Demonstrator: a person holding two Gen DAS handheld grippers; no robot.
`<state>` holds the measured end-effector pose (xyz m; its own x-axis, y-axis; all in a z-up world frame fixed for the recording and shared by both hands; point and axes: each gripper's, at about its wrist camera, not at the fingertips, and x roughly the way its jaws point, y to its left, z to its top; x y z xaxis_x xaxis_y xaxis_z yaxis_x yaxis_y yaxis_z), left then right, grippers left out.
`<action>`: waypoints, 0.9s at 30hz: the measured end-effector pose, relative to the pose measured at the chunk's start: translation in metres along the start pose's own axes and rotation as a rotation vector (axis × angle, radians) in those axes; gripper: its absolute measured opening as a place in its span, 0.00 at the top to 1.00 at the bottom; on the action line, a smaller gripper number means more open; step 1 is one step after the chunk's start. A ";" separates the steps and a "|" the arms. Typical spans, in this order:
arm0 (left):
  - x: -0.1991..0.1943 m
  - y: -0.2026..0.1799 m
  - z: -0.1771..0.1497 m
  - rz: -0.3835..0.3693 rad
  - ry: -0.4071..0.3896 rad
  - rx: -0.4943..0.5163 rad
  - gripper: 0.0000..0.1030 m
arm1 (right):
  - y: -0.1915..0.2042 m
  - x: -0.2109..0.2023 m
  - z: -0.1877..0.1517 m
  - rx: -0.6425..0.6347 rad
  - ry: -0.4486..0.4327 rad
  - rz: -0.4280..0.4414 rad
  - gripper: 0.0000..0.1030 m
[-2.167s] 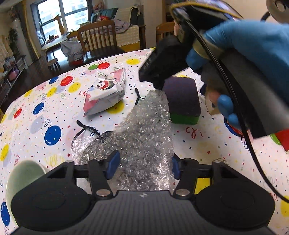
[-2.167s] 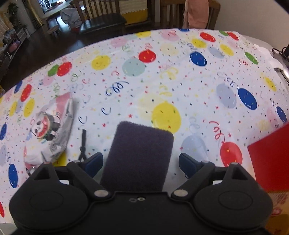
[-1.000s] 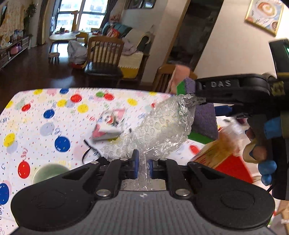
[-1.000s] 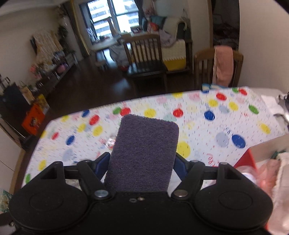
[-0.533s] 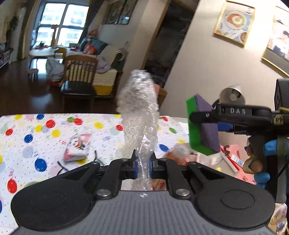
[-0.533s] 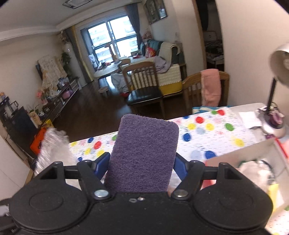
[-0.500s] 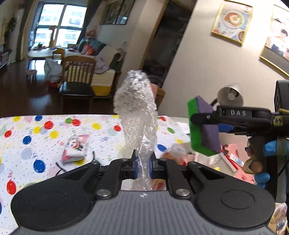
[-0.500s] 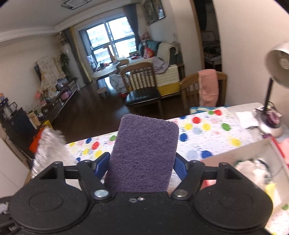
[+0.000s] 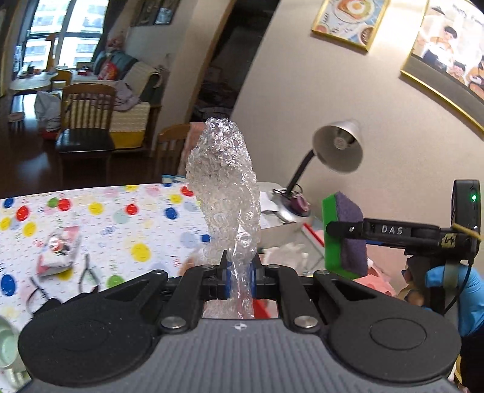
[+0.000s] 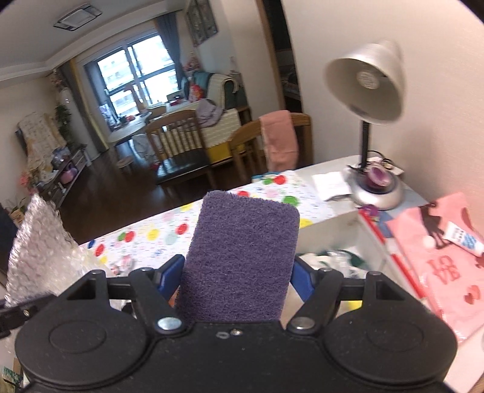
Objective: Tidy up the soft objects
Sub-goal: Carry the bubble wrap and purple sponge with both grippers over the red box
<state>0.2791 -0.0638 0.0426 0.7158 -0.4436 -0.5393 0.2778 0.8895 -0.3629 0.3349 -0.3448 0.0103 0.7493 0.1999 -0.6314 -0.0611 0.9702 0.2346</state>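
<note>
Beige walls, framed pictures (image 9: 345,22) above a lamp (image 10: 367,87), wooden chairs (image 10: 178,142) beyond it, window (image 10: 136,75) behind them.

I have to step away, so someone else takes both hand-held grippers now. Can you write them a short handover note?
Left hand-held gripper: shut on the bubble wrap, held upright above the table.
Right hand-held gripper: shut on the purple-and-green sponge, also lifted.
White box with soft items inside sits just ahead, beside the desk lamp.
Done: both soft items picked up.
Left: drop both into the box, probably; the panda-print pack lies on the balloon-print tablecloth.
</note>
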 end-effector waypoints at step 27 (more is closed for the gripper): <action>0.164 -0.169 0.038 -0.158 0.138 0.104 0.90 | -0.170 0.028 -0.008 0.054 0.107 -0.056 0.29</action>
<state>0.3740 -0.2825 0.0442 0.5661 -0.5825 -0.5832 0.4492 0.8113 -0.3742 0.3604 -0.5035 -0.0533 0.6758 0.1616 -0.7191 0.0169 0.9720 0.2343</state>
